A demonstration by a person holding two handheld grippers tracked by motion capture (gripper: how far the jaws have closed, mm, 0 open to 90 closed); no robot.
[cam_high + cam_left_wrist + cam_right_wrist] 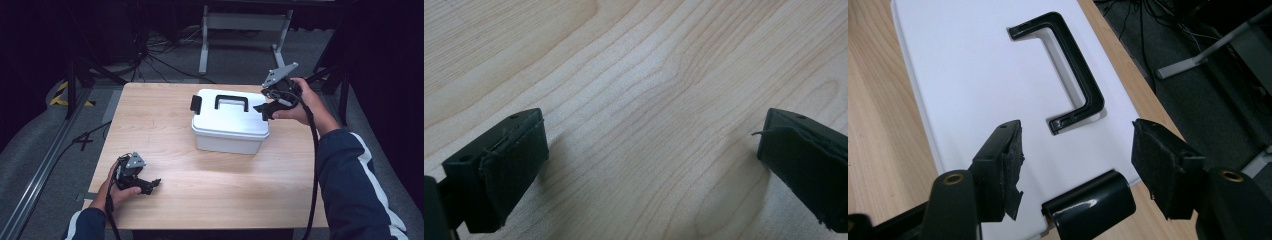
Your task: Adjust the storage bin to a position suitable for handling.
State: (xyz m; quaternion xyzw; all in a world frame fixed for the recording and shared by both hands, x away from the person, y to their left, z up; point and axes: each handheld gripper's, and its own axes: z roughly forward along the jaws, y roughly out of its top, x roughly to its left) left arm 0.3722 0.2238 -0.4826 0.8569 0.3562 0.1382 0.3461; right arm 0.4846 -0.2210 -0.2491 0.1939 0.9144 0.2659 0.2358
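Note:
A white plastic box (227,131) with a black carry handle (231,101) stands in the middle of the wooden table (210,185). One black latch (196,103) sits at its left end, and another black latch (1089,205) at its right end. My right gripper (261,110) hovers at the box's right end, open. In the right gripper view the right gripper (1078,132) has that latch low between its jaws, and the pads stand apart from it. Beyond them lie the handle (1068,65) and the lid (963,75). My left gripper (154,184) rests near the front left, open over bare wood (649,75).
The table's right edge (1148,95) runs close beside the box, with dark floor and cables below it. A grey metal stand (245,22) is behind the table. A rail and cables lie on the floor to the left (60,150).

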